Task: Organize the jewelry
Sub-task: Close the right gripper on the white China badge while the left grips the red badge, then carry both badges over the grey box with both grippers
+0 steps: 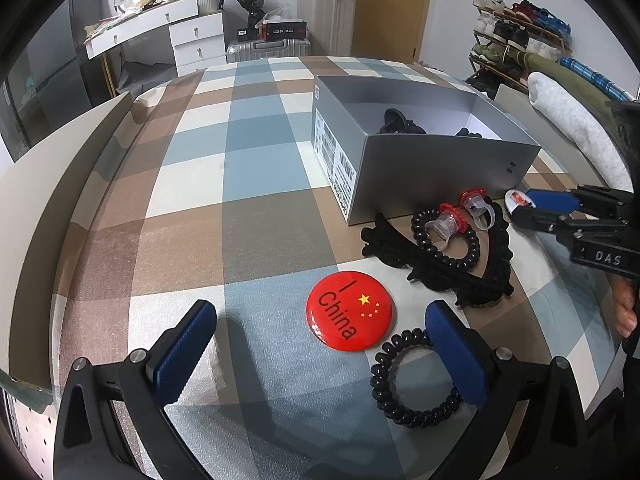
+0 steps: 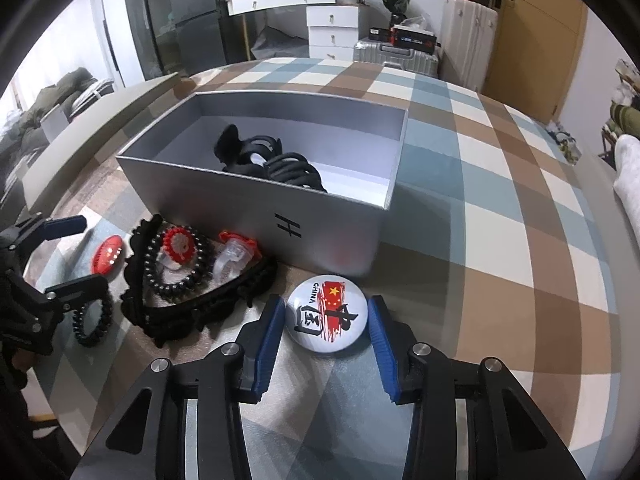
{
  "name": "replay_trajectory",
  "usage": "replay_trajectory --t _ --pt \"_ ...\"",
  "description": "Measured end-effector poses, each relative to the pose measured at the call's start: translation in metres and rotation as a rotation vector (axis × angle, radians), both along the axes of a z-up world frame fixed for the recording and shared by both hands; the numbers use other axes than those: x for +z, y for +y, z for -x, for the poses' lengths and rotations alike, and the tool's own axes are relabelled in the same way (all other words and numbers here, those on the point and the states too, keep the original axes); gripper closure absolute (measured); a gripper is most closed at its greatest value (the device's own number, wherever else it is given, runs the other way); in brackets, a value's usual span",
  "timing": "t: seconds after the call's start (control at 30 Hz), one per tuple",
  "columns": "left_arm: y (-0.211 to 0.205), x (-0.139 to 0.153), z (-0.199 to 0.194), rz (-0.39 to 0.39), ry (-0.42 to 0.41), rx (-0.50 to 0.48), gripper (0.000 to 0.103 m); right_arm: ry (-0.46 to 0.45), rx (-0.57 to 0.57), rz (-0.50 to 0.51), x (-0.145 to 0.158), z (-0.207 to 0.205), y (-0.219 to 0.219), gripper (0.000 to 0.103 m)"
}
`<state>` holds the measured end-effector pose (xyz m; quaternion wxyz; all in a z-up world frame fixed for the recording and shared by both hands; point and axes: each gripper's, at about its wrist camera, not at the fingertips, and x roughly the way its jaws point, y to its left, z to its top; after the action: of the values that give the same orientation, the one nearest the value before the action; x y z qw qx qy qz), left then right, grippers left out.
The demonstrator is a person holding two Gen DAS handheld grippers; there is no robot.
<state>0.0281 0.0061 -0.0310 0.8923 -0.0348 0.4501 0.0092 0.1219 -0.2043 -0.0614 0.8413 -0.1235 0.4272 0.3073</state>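
A white round badge [image 2: 326,314] with a red flag print lies on the checked cloth just in front of the silver box [image 2: 320,232]. My right gripper [image 2: 326,316] has a blue pad against each side of it; it also shows at the right as my right gripper [image 1: 520,204]. My left gripper [image 1: 322,308] stands open over a red "I China" badge [image 1: 350,310], its right finger beside a black coil hair tie [image 1: 416,380]. A black headband [image 1: 460,276], another coil tie and two clear rings with red tops [image 1: 450,220] lie between the two grippers.
The open box holds black hair pieces [image 2: 280,164]. The checked cloth [image 1: 200,160] covers a wide bed surface around the box. A person's hand [image 1: 626,312] shows at the right edge. A white dresser, suitcases and a shoe rack stand beyond the bed.
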Motion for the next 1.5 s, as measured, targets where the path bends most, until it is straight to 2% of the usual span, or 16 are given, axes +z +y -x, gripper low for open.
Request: replay_trajectory --t 0.2,0.4,0.6,0.7,0.8,0.9,0.93,1.2,1.5 --pt "0.002 0.0 -0.001 0.005 0.002 0.007 0.002 -0.012 0.002 -0.027 0.01 0.002 -0.004 0.062" --pt "0.001 0.0 -0.002 0.002 -0.004 0.008 0.014 -0.022 -0.007 -0.046 0.017 0.002 -0.008 0.061" --pt "-0.001 0.003 -0.003 0.01 -0.012 -0.004 0.016 -0.029 -0.007 -0.058 0.022 0.003 -0.01 0.061" --pt "-0.004 0.001 -0.005 -0.011 -0.006 -0.001 0.032 -0.03 -0.007 -0.059 0.022 0.003 -0.01 0.061" --pt "-0.005 0.001 -0.006 -0.037 -0.007 0.0 0.039 -0.032 -0.004 -0.059 0.023 0.004 -0.009 0.061" --pt "-0.008 0.001 -0.004 -0.056 -0.018 -0.014 0.063 -0.034 -0.003 -0.058 0.024 0.005 -0.009 0.061" --pt "-0.008 0.002 -0.003 -0.051 -0.02 -0.024 0.066 -0.034 -0.003 -0.059 0.024 0.005 -0.009 0.061" --pt "-0.013 0.006 -0.001 -0.054 -0.048 -0.048 0.066 -0.038 -0.005 -0.059 0.024 0.004 -0.009 0.061" --pt "-0.013 0.028 0.006 -0.034 -0.153 -0.05 0.066 -0.044 -0.007 -0.103 0.034 0.005 -0.015 0.061"
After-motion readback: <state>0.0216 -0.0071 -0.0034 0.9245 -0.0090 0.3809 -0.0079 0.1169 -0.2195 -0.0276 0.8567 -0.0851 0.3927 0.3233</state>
